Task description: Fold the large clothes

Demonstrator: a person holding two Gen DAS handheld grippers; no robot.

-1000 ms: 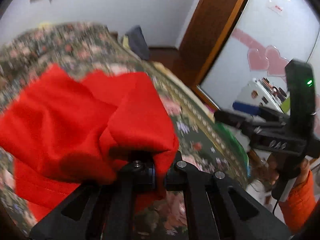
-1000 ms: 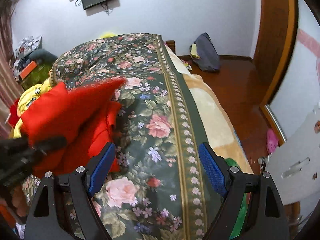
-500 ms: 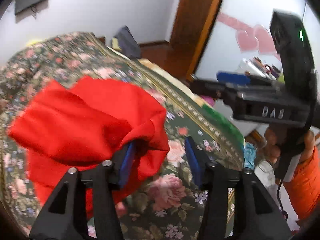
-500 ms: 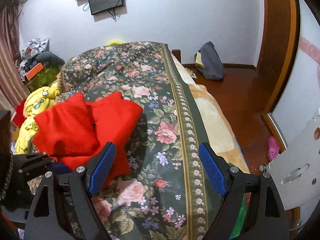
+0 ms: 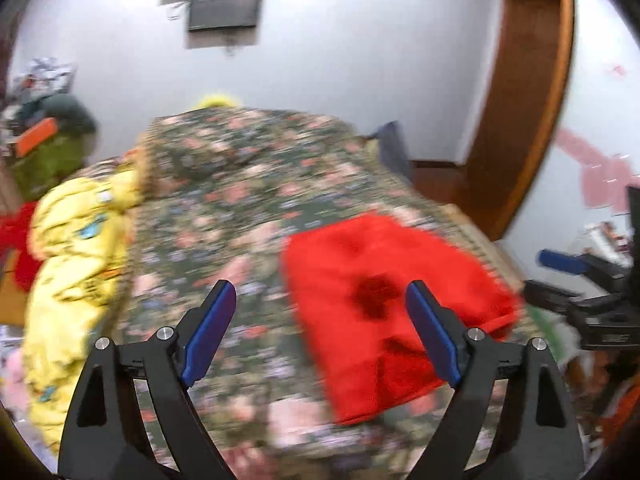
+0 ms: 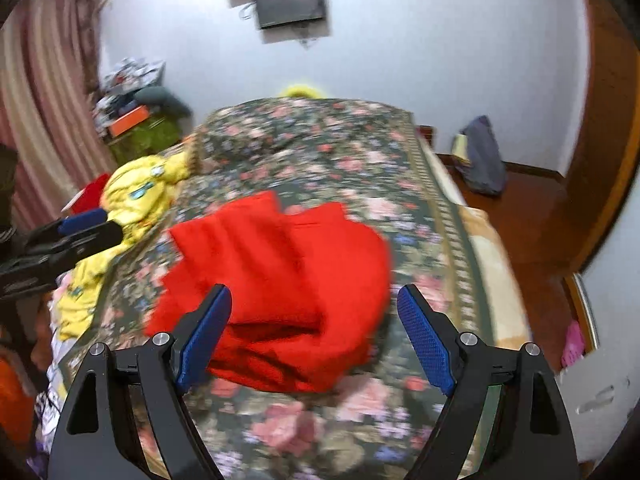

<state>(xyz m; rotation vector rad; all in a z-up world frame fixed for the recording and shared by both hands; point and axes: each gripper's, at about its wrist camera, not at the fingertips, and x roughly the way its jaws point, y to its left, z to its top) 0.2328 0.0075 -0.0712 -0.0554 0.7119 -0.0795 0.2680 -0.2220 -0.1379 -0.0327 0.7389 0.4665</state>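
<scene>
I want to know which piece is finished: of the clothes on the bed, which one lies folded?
The red garment, a flat stacked bundle mid-bed in front of both open grippers. The yellow garment lies crumpled at the bed's left edge.

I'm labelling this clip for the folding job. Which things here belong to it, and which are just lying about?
Belongs to the job:
red garment, folded on the bed
left claw, open, empty
right claw, open, empty

Just lying about:
yellow garment
dark bag on the floor
orange box
wall screen
</scene>
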